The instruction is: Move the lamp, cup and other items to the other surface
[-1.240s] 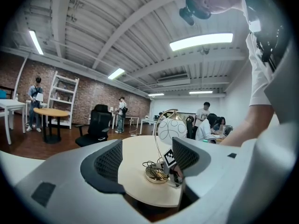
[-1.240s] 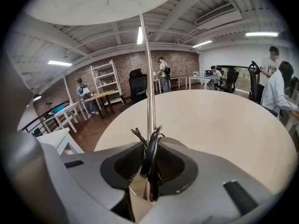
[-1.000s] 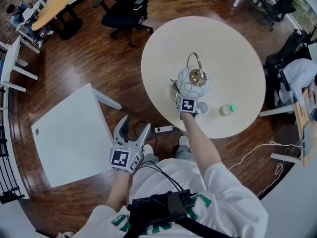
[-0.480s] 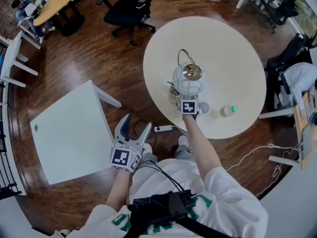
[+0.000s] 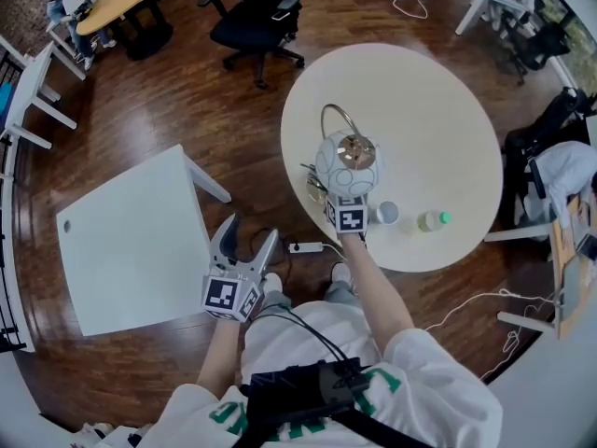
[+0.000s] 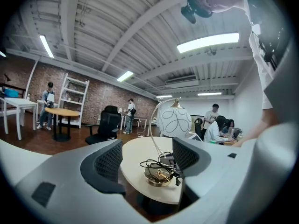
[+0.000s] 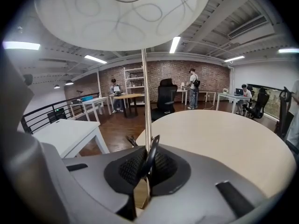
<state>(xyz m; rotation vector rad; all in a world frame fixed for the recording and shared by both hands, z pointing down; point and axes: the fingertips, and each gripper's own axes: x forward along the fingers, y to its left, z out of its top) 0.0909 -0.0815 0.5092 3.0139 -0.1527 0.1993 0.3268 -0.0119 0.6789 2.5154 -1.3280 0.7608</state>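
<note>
The lamp has a white globe shade with grey swirls, a brass arc and a round brass base with a coiled black cord. Its base is at the near-left edge of the round beige table; I cannot tell whether it touches the top. My right gripper is shut on the lamp's thin stem under the shade, the cord caught in the jaws too. A small grey cup and a green-capped bottle stand beside it. My left gripper hangs open over the floor, facing the lamp.
A white square table stands to the left. A power strip and its cable lie on the wooden floor between the tables. A black office chair stands behind the round table. People stand and sit at the room's far side.
The right gripper has carried the lamp leftward toward the round table's near-left edge. The left gripper has shifted only a little.
</note>
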